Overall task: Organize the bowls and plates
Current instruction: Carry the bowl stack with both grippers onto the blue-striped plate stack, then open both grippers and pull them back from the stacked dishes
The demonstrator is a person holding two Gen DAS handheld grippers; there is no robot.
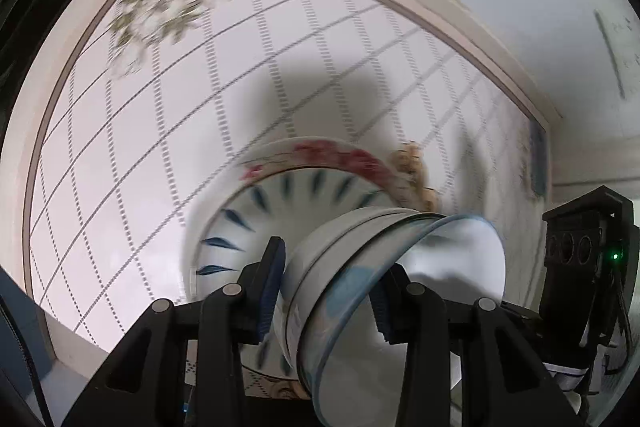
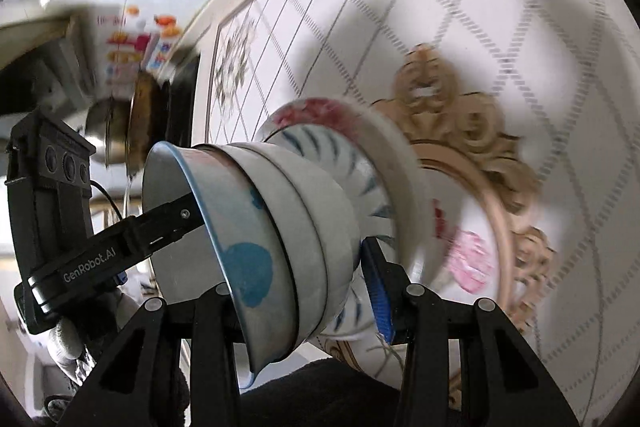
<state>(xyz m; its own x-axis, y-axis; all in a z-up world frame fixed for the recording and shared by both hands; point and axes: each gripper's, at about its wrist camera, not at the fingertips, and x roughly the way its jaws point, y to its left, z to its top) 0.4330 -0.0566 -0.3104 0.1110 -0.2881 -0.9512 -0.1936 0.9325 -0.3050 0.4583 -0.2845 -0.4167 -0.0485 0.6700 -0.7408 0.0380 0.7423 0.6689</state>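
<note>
Several nested white bowls (image 2: 296, 247) form one stack with the blue-streaked plate (image 2: 360, 163) and the red-flowered plate (image 2: 384, 163) beneath them, and the whole pile sits between both tools over a white tablecloth with a grey diamond grid (image 1: 168, 155). Motion blur smears the plate patterns, so the exact count of bowls is hard to fix.

The left gripper (image 1: 328, 291) has one blue-padded finger outside the bowls and the other inside the outermost blue-rimmed bowl (image 1: 360, 303), closed on its wall. In the right wrist view that inner finger runs into the bowl's mouth.

The right gripper (image 2: 304, 291) shows only one blue-padded finger (image 2: 378, 291), beside the bowl stack's base; the other is hidden behind the bowls, so its grip cannot be judged.

A gold-scrolled oval dish (image 2: 480, 211) lies under the stack, partly covered and cut off below. Blurred clutter at the far left of the right view is unreadable.
</note>
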